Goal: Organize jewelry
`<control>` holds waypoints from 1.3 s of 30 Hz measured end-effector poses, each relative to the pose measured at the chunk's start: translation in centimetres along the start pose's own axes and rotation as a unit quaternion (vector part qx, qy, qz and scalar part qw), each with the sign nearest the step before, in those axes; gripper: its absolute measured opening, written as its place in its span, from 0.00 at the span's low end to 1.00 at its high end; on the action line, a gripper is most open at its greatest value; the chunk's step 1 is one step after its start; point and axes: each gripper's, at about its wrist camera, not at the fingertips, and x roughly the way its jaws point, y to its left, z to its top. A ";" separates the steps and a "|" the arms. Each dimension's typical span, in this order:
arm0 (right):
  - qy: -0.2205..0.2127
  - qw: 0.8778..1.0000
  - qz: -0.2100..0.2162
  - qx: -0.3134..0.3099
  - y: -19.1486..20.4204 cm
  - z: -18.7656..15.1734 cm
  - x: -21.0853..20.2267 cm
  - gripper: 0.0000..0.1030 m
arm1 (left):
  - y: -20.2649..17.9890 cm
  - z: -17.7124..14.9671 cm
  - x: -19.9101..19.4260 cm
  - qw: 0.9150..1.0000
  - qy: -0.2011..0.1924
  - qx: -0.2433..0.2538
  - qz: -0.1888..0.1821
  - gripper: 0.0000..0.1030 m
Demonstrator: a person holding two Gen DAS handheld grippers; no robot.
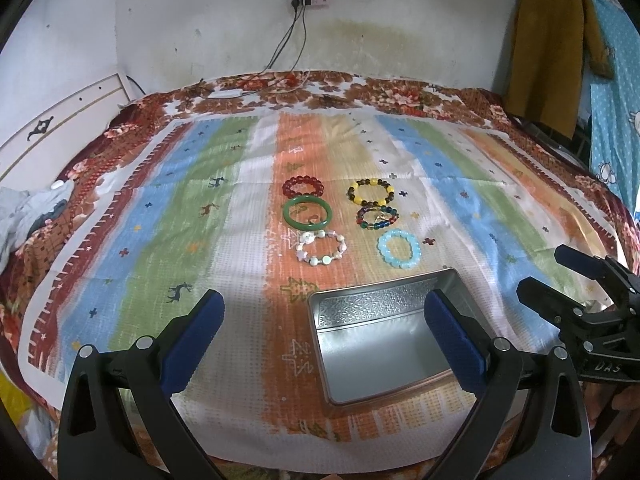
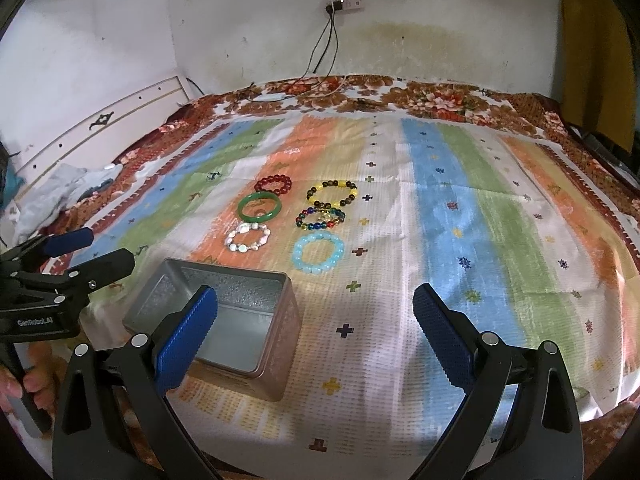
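Several bracelets lie in two columns on the striped cloth: a red bead bracelet point(image 1: 303, 186), a green bangle point(image 1: 307, 212), a white shell bracelet point(image 1: 321, 248), a yellow and dark bead bracelet point(image 1: 371, 192), a multicolour bead bracelet point(image 1: 377, 218) and a light blue bead bracelet point(image 1: 399, 249). An open, empty metal tin point(image 1: 390, 332) stands nearer than them; it also shows in the right wrist view point(image 2: 224, 316). My left gripper point(image 1: 326, 320) is open and empty over the tin's left edge. My right gripper point(image 2: 316, 320) is open and empty, to the right of the tin.
The striped cloth point(image 2: 460, 208) lies over a floral bedspread point(image 1: 400, 92). Cables point(image 1: 280, 80) run from a wall socket onto the bed's far edge. A white headboard point(image 1: 60, 120) and crumpled clothing point(image 1: 24, 216) are at the left. Hanging clothes point(image 1: 560, 40) are at the right.
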 end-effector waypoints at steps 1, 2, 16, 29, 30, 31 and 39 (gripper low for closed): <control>0.002 1.000 0.001 0.001 0.0 0.0 0.1 0.96 | 0.0 0.0 0.1 1.000 0.000 0.000 0.001 0.95; 0.004 1.000 0.001 0.002 0.0 0.1 0.2 0.96 | 0.1 0.1 0.0 1.000 -0.004 -0.002 0.005 0.95; 0.013 1.000 0.003 0.012 -0.5 1.1 1.1 0.96 | 0.6 0.9 1.3 1.000 0.015 -0.004 0.003 0.95; 0.029 1.000 -0.003 -0.009 -0.5 3.3 3.6 0.96 | 0.9 3.5 4.0 0.999 0.038 0.010 0.000 0.95; 0.030 1.000 -0.001 -0.010 -0.5 3.5 3.8 0.96 | 0.9 3.7 4.3 0.999 0.041 0.013 -0.003 0.95; 0.031 0.999 0.000 -0.011 -0.5 3.6 3.9 0.96 | 0.9 4.0 4.6 0.999 0.041 0.016 -0.002 0.95; 0.051 0.999 0.003 -0.001 -1.7 5.3 5.9 0.96 | 1.6 5.5 6.8 0.998 0.058 0.017 0.005 0.95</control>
